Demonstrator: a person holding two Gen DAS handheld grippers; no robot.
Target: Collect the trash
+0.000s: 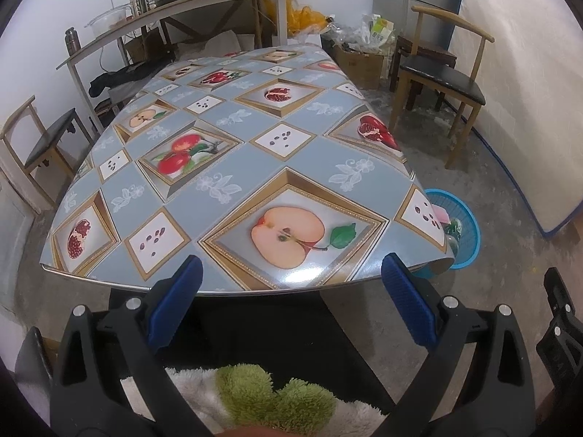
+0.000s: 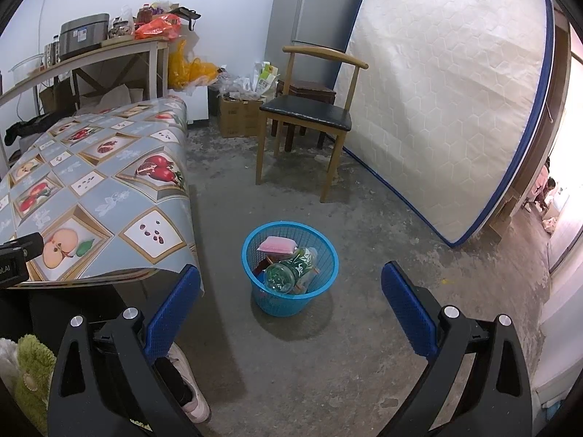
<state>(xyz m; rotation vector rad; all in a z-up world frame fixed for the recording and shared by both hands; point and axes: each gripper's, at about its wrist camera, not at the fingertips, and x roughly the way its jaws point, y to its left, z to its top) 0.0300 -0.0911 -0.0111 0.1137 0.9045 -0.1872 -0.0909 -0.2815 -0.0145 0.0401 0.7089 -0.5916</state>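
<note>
Sitting on the gray floor [image 2: 328, 346], the blue basket [image 2: 291, 298] is at 12 o'clock from the right gripper [image 2: 291, 284], whose blue fingers [image 2: 408, 313] are spread wide with nothing between them. Inside the basket lie a clear bottle [image 2: 291, 269] with a green label and a pink sponge [image 2: 277, 244]. The left gripper [image 1: 291, 280] hangs at the near edge of the table [image 1: 226, 167], fingers spread too. From there the basket [image 1: 468, 233] peeks out at 2 o'clock.
</note>
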